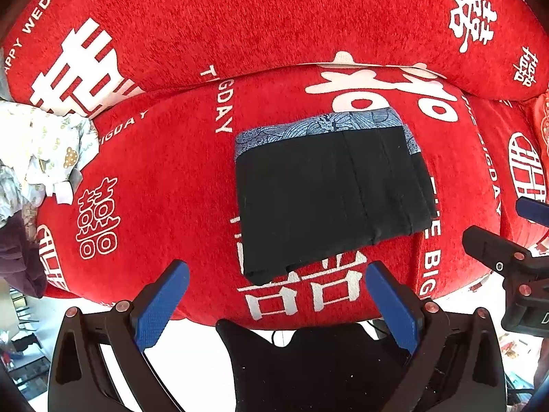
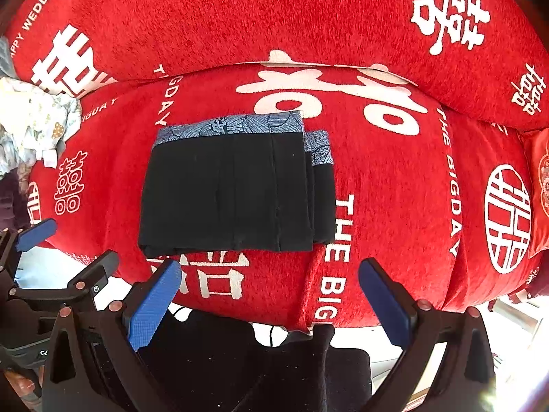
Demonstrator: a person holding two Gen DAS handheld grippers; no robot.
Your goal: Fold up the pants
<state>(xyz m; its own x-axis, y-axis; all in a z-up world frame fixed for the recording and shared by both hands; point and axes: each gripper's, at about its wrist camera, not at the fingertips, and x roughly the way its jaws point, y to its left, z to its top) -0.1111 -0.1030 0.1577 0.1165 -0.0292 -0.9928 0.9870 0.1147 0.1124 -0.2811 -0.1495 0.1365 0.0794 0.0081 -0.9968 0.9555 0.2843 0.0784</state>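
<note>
Both tools hang spread and hold nothing. Left tool [image 1: 274, 295] shows its blue pads [image 1: 156, 309] wide apart at the bottom of its own view, over the near edge of a red sofa seat [image 1: 171, 178]. Right tool [image 2: 271, 295] stands likewise in its view, pads [image 2: 152, 305] parted, with a dark cloth [image 2: 274, 360] below and between its arms. In the left view the right tool [image 1: 504, 233] shows at 3 o'clock; in the right view the left tool [image 2: 51, 254] shows at 9 o'clock, so the two are side by side and apart from each other.

Beyond the pads lie the pants [image 1: 329, 192], folded into a flat black block on the seat, touched by neither tool. In the left view they lie at 12 to 1 o'clock from the tool; in the right view the pants [image 2: 236, 189] lie at 11 o'clock. A blue patterned band [image 2: 233, 125] runs along their far edge, and a second layer peeks out at their right side.

Farther off at 9 to 10 o'clock sits a crumpled pale cloth [image 1: 44, 147] at the seat's left end. Behind the seat rises the red backrest [image 1: 274, 17] with white lettering.
</note>
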